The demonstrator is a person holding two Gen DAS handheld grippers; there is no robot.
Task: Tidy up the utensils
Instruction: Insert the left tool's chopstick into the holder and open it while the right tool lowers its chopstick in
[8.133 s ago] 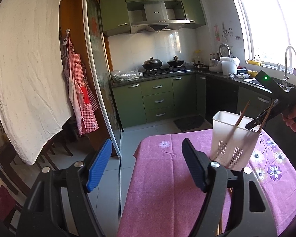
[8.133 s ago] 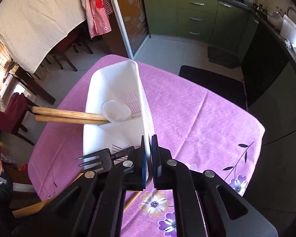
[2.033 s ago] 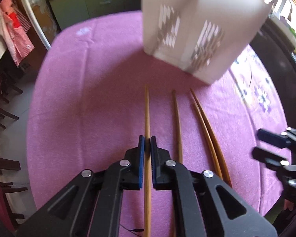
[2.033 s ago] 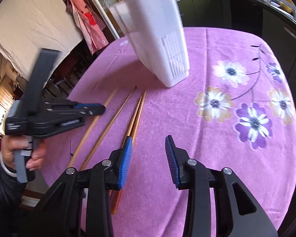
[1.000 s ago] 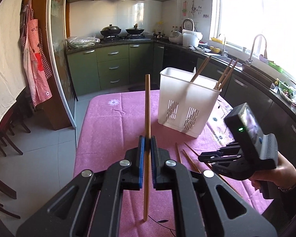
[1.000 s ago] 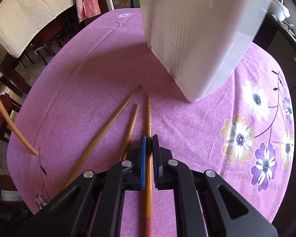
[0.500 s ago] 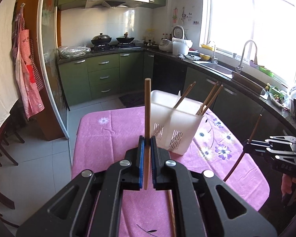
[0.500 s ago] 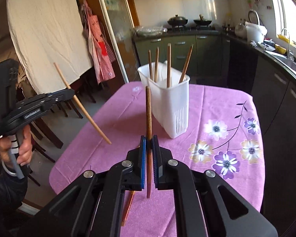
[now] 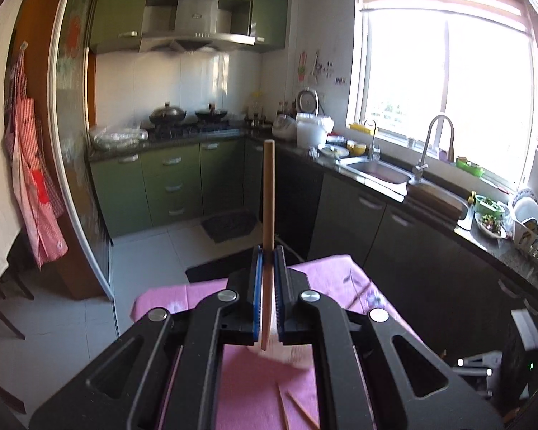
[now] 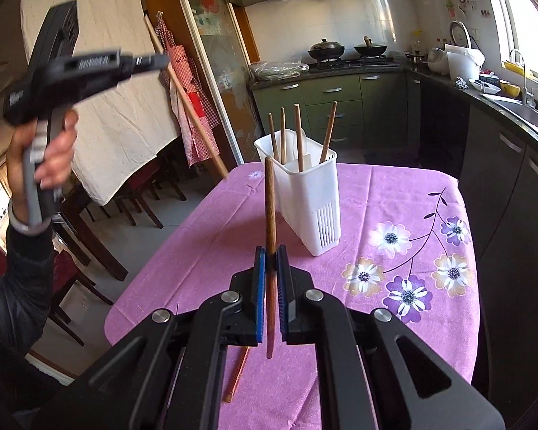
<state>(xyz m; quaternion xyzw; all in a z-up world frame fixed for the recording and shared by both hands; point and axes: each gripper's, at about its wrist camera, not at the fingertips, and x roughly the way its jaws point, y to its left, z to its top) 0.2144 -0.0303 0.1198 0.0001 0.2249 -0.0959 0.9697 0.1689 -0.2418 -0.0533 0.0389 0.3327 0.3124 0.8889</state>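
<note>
Both grippers are up off the tabletop (image 10: pixel 394 193), each with a chopstick pinched. The left gripper (image 9: pixel 268 261) has its jaws clenched on a pale wooden chopstick (image 9: pixel 268 193) that stands upright between the blue pads, its top rising against the green kitchen cabinets (image 9: pixel 175 186); from the right wrist camera that same gripper (image 10: pixel 161 60) is raised high at the left, in the person's left hand (image 10: pixel 50 143), the stick slanting down toward the far edge of the pink cloth. The right gripper (image 10: pixel 270 261) has its jaws grasping a darker chopstick (image 10: pixel 270 208), held nearly vertical over the cloth. Just beyond it stands the white utensil holder (image 10: pixel 305 193), upright on the tabletop, with four chopsticks poking out of it along with a white spoon-like piece. A loose chopstick (image 10: pixel 237 376) lies on the cloth under the right gripper, and two more tips (image 9: pixel 294 412) show below the left one.
</note>
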